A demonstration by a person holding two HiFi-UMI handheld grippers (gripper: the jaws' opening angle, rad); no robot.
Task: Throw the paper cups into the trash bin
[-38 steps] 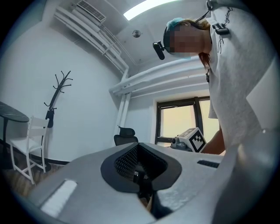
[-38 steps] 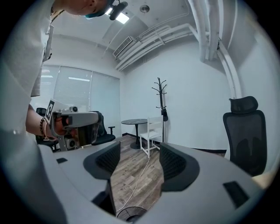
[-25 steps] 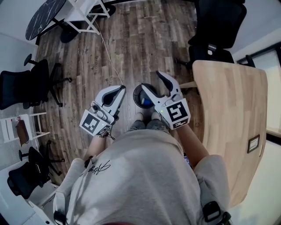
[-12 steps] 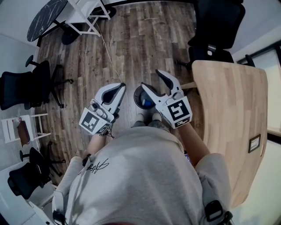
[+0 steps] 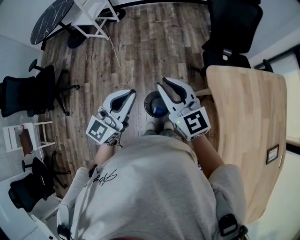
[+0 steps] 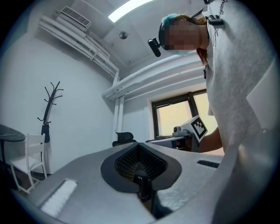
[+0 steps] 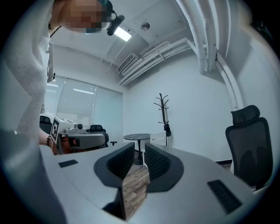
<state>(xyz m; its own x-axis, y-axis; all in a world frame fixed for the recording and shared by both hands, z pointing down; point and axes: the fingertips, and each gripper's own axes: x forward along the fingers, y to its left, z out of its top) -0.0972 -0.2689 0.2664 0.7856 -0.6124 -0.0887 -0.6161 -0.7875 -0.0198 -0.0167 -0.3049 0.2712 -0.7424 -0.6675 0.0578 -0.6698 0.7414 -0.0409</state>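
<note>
Trash bin (image 5: 147,107) just beside left fingers (image 5: 124,102)

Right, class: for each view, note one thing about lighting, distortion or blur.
Head view: evenly lit, sharp, wooden table bowed by the lens. Left gripper view: fisheye circle, black corners, bright ceiling light. Right gripper view: same fisheye, pipes curving overhead.

Left tongs (image 5: 130,93) and right tongs (image 5: 168,84) either side of dark trash bin (image 5: 151,107), wood floor (image 5: 140,42), right jaws just narrowed, empty
</note>
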